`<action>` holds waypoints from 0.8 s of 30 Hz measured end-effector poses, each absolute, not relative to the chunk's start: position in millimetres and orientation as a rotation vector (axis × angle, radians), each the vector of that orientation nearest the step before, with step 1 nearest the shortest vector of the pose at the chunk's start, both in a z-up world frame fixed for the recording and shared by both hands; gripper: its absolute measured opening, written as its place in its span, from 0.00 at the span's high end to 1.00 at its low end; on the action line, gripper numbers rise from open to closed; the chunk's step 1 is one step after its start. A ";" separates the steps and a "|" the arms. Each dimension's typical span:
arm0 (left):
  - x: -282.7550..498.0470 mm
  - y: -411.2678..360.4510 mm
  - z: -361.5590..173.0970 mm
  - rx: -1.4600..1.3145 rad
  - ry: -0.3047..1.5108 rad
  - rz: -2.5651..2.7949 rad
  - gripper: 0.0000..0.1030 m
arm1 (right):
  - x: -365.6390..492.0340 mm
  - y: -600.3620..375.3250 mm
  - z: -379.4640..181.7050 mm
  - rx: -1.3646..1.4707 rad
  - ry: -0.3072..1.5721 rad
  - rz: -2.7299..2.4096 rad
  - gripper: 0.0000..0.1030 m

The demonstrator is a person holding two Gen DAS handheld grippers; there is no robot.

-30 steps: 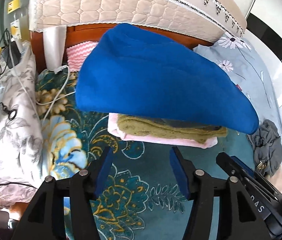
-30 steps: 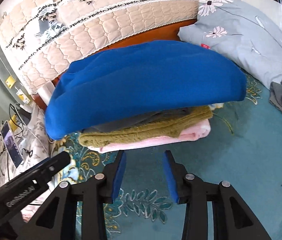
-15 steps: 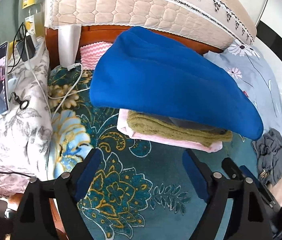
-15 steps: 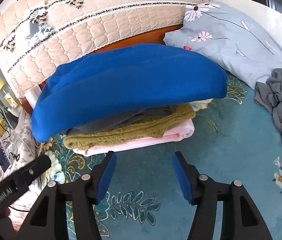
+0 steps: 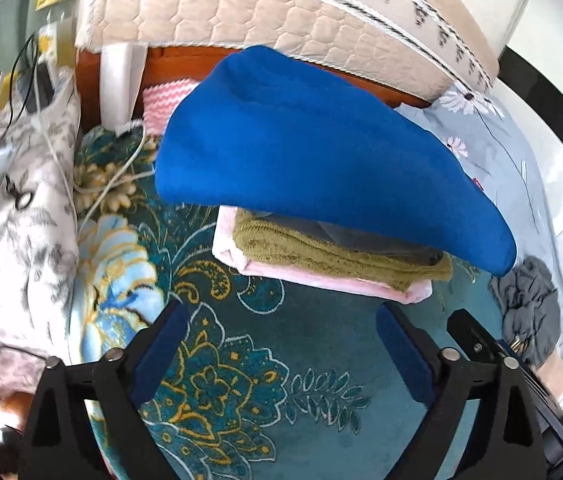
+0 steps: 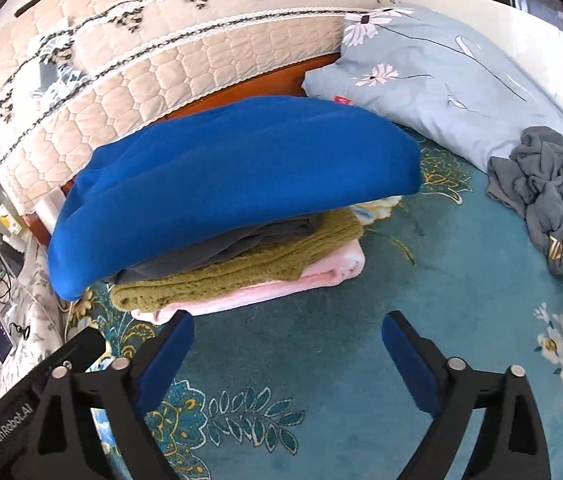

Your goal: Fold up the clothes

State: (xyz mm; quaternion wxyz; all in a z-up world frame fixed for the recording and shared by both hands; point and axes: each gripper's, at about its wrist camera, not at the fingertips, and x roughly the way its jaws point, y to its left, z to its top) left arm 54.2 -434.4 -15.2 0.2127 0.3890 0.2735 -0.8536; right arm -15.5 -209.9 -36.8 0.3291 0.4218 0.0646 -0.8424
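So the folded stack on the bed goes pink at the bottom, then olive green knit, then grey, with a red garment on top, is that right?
Not quite. The top garment is blue, not red; the right wrist view shows it plainly. The rest holds: pink layer at the bottom, olive green knit above it, then the grey piece.

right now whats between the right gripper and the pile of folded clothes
Nothing but bare teal bedspread. In the right wrist view, the right gripper, jaws opening and empty, sits just short of the pile of folded clothes.
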 end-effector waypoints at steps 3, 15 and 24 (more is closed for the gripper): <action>57.2 -437.2 -18.4 1.079 0.792 -2.355 0.05 | -16.1 -208.7 -37.0 1.103 0.169 -2.215 0.01; 63.4 -446.9 -26.5 1.097 0.813 -2.322 0.05 | -15.9 -209.4 -37.1 1.100 0.196 -2.226 0.00; 61.3 -448.3 -29.1 1.117 0.818 -2.322 0.05 | -15.7 -211.5 -39.1 1.107 0.214 -2.226 0.00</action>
